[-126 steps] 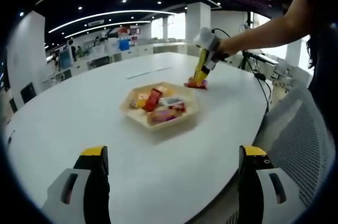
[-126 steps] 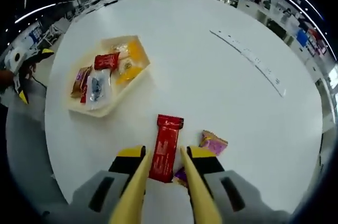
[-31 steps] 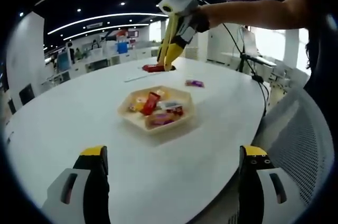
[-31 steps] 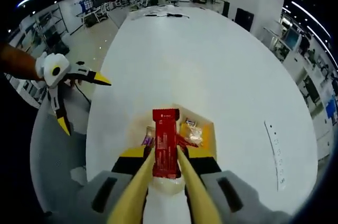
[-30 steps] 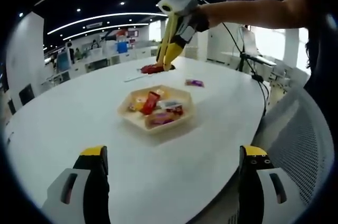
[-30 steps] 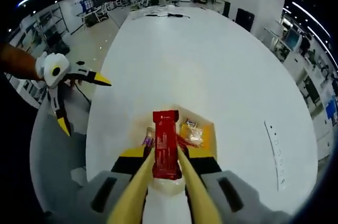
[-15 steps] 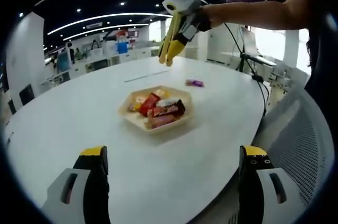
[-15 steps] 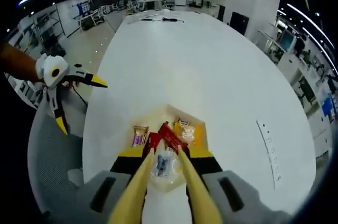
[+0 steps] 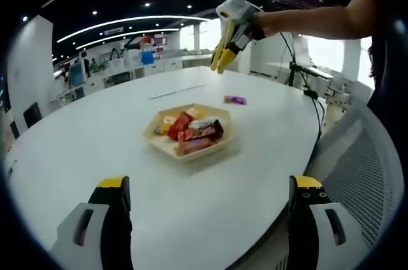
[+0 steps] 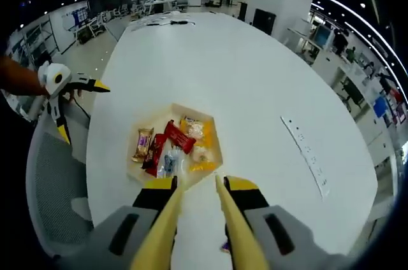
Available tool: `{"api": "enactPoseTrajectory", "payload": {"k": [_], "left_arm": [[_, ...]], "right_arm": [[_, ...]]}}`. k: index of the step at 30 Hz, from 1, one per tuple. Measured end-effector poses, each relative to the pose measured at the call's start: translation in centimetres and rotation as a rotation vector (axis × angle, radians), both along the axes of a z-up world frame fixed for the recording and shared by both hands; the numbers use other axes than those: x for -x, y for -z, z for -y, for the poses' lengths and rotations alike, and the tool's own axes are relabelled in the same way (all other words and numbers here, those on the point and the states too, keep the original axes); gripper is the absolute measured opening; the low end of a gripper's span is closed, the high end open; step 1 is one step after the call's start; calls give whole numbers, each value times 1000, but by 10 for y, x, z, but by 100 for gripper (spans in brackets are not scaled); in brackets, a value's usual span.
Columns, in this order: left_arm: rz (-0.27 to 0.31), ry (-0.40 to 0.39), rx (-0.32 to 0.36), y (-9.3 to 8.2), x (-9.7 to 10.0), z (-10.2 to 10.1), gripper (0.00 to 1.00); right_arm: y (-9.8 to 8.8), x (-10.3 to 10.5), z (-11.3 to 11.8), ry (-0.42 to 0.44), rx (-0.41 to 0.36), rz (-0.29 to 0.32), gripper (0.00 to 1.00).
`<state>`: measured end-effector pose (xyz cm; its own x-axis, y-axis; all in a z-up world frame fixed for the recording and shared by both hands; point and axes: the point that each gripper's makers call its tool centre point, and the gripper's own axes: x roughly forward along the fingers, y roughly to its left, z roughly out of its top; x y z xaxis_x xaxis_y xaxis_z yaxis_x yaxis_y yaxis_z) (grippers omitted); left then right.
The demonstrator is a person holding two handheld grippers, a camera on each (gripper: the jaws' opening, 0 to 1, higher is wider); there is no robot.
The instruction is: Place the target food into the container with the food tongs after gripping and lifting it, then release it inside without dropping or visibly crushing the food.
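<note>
Right gripper (image 10: 197, 190) empty above tray (image 10: 213, 131), jaws apart.

A long red wrapped bar (image 10: 180, 136) lies slanted among other snacks in the hexagonal pale tray (image 10: 212, 153).

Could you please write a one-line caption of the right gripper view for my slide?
Open, empty right gripper held above a hexagonal tray of wrapped snacks on a white table.
</note>
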<state>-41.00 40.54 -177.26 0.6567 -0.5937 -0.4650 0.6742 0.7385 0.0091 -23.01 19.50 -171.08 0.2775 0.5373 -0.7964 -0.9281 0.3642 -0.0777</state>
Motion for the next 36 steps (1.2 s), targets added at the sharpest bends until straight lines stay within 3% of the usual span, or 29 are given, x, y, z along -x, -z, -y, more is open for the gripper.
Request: {"api": "enactPoseTrajectory", "payload": {"k": [10,16,20,27,36], "left_arm": [[0,-4,-1,1,-1,-1,100],[5,-5,28,-3,-1,0,100],[16,-9,37,-6,-1,0,100],[8,-5,22,-3,-1,0,100],[-6,-7,9,0,-1,-1,100]], "right_arm": [[13,-8,54,115,24,-16,28],[19,-15,77,129,19,21,28],[27,-20,94,199,5,0,28],[37,-24,113,227,9,-4,28],[55,-33,118,247,7,-13,29]]}}
